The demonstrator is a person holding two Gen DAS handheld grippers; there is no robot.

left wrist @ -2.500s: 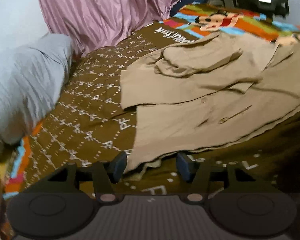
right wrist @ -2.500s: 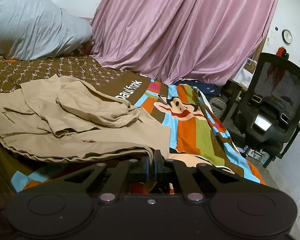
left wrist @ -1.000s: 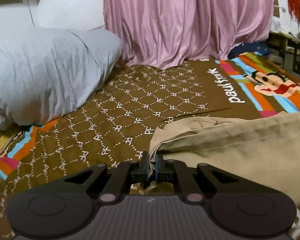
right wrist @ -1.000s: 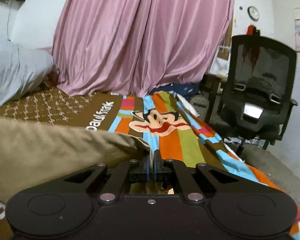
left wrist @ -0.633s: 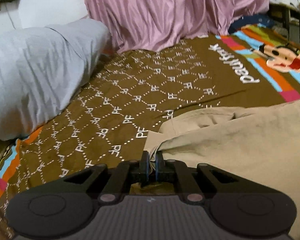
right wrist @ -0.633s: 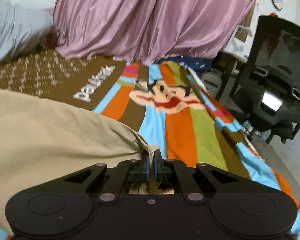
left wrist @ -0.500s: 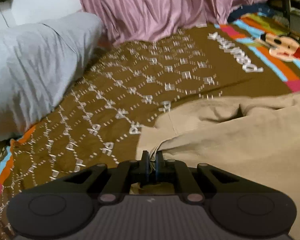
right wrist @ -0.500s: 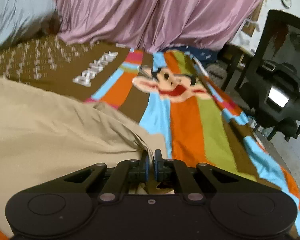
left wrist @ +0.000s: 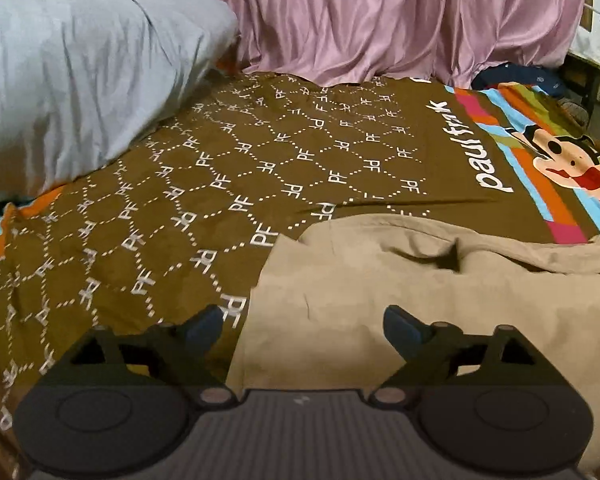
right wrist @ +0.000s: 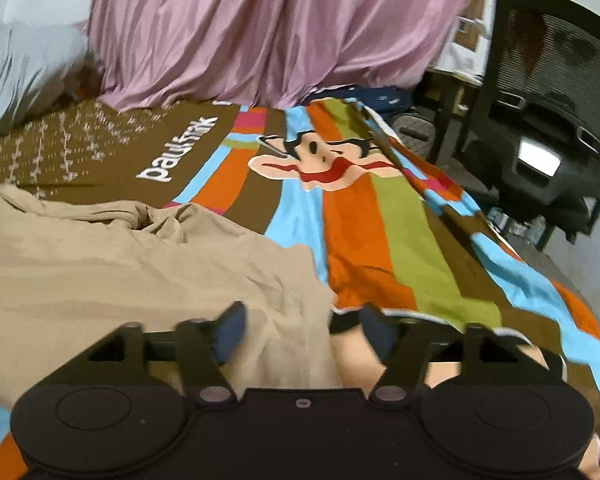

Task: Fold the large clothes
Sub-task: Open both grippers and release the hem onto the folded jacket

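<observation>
A large tan garment lies folded over on the brown patterned bedspread. My left gripper hangs low over its left corner; its jaws are opening and stand wide, the cloth lying loose below them. In the right wrist view the same tan garment fills the left half. My right gripper is over its right edge, jaws opening, pads clear of the fabric, which lies slack between them.
A grey pillow lies at the back left. A pink curtain hangs behind the bed. The bedspread's striped part with a cartoon monkey runs to the right. A black office chair stands beside the bed.
Both grippers carried the garment's edge forward and down over itself, then opened and let go. The cloth now lies flat on the bed.
</observation>
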